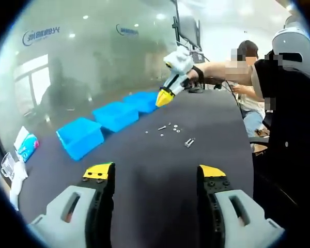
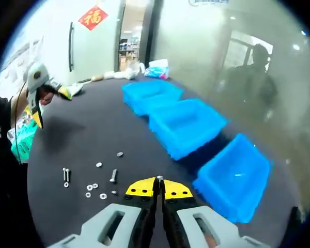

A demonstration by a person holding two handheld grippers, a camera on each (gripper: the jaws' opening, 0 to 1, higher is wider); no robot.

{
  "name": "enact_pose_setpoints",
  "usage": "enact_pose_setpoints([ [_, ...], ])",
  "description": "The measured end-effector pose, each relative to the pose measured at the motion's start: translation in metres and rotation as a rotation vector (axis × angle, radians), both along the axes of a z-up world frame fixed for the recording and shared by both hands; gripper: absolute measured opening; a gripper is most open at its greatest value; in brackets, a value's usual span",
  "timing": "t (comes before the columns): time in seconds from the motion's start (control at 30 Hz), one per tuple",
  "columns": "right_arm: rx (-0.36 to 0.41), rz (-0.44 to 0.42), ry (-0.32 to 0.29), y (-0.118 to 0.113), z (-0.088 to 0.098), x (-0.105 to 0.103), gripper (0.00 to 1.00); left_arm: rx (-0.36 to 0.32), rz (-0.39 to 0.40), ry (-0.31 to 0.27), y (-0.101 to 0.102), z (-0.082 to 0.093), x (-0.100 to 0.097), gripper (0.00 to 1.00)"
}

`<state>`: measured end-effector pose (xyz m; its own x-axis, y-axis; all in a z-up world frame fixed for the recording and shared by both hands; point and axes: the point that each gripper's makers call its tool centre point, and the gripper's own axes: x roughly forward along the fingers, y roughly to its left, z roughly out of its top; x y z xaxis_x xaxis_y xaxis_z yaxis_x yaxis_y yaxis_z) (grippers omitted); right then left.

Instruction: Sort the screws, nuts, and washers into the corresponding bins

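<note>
Left gripper view. The left gripper (image 1: 155,175), grey-bodied with yellow-tipped black jaws, hangs low over the dark grey matte table (image 1: 144,155), jaws spread wide with nothing between them. Well ahead on the table lies the scatter of small silver screws, nuts and washers (image 1: 173,132), one longer screw (image 1: 189,142) a little nearer than the rest. Along the far left side runs a row of three bright blue open plastic bins: the near bin (image 1: 81,137), the middle bin (image 1: 115,114), the far bin (image 1: 142,101). The right gripper (image 1: 165,97), white with a yellow tip, hovers over the far bin's corner, tip pointing down. Behind it, a frosted glass wall.

Right gripper view. The right gripper's jaws are pressed together, and a tiny silver piece (image 2: 159,177) sits at the tips; whether screw, nut or washer, too small to tell. The nearest blue bin (image 2: 232,178) lies just right of the tips, the two others (image 2: 186,126) (image 2: 150,95) beyond. The loose hardware (image 2: 95,183) is spread left of the tips. The left gripper (image 2: 39,101) hangs far off at left.

Progress, as judged: early. Bin floors look bare where visible, though small parts could escape notice. About ten pieces are left on the table; one appears ready for dropping.
</note>
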<state>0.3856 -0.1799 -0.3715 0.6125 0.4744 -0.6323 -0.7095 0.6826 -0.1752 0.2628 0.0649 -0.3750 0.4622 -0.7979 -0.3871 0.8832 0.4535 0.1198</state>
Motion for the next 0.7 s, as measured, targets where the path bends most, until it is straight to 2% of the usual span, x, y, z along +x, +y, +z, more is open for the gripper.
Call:
enact_pose_setpoints([
  [0.1,0.011,-0.04,-0.024,-0.015,0.015,0.017,0.01,-0.003,0.001,0.001,0.0,0.0,0.001,0.63],
  [0.27,-0.022,-0.09,-0.025,-0.039,0.018,0.048,0.01,-0.008,0.004,0.005,0.001,-0.001,-0.001,0.62],
  [0.43,-0.047,-0.138,-0.007,-0.061,0.01,0.077,0.01,-0.007,0.013,0.012,0.004,-0.004,-0.002,0.62],
  [0.7,-0.07,-0.187,0.039,-0.081,-0.015,0.102,0.01,0.005,0.034,0.007,0.012,-0.003,0.0,0.62],
])
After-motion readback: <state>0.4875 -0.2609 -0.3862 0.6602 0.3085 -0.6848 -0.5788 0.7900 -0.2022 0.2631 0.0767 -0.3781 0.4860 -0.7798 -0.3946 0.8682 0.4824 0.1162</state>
